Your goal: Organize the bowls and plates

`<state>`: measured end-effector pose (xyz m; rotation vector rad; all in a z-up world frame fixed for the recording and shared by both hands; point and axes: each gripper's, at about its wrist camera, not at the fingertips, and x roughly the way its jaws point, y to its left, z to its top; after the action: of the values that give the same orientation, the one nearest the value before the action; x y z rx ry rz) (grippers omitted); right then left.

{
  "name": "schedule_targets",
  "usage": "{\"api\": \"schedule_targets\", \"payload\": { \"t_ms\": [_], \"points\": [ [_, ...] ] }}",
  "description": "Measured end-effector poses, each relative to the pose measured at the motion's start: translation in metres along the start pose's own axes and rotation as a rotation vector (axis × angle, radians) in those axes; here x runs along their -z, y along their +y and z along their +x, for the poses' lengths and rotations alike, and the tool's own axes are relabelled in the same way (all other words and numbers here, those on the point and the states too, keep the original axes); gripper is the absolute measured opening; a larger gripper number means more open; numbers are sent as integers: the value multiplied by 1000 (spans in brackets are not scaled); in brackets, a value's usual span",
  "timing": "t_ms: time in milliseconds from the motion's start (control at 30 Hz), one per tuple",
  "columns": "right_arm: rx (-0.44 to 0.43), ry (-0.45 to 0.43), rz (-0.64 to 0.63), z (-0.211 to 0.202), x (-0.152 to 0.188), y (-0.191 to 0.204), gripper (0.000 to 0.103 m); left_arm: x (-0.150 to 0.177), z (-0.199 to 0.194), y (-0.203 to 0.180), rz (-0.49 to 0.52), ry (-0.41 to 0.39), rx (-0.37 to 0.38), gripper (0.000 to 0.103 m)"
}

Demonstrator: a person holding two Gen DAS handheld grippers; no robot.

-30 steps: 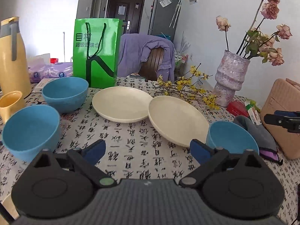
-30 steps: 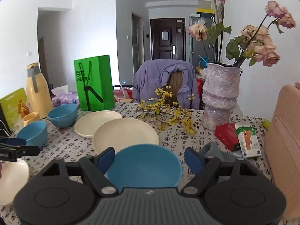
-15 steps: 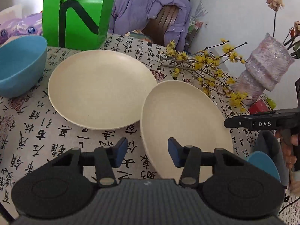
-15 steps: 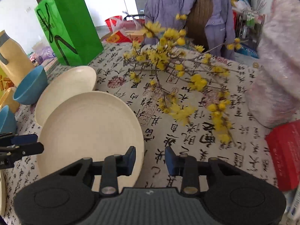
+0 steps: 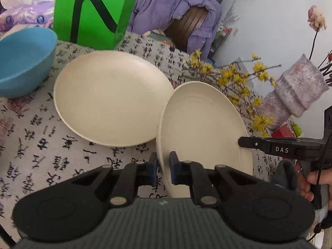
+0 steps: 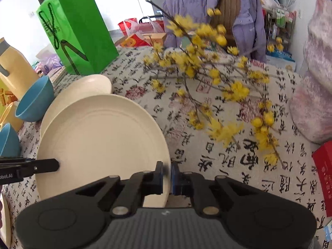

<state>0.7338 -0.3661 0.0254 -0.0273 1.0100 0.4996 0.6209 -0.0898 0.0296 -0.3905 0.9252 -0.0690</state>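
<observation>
I am looking into a home dining area: the counter (image 6: 228,166) is wearing a calligraphy-print cloth, a purple jacket (image 5: 166,10) is hanging over a wooden chair (image 5: 186,29), and a vase (image 5: 296,91) and a green shopping bag (image 6: 78,37) are standing nearby.

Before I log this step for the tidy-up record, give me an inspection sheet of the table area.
Surface: table under a calligraphy-print cloth.
Job's things: near cream plate pinched at opposite rims; second cream plate beside it; blue bowl at left.
Clutter: yellow flower branch, green bag, vase, red box.
Grippers: left gripper and right gripper have both just closed on the near plate's rim.
Cables: thin black cord by the hand.
Surroundings: chair with purple jacket.
</observation>
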Motion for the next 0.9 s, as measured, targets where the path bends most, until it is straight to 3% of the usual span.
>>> {"api": "schedule_targets", "payload": {
  "t_ms": [200,433,633,900],
  "points": [
    [-11,-89,-32,-20,-16,36,7,-8,-43,15,-29,-63,-27,11],
    [-29,-166,-55,-64,-10,85,7,8,-115,24,6,-150,-29,11],
    [-59,-250,2,-120,48,121,7,58,-172,40,31,-170,26,11],
    [-103,-303,68,-181,175,156,7,158,-215,65,39,-130,137,11]
  ]
}}
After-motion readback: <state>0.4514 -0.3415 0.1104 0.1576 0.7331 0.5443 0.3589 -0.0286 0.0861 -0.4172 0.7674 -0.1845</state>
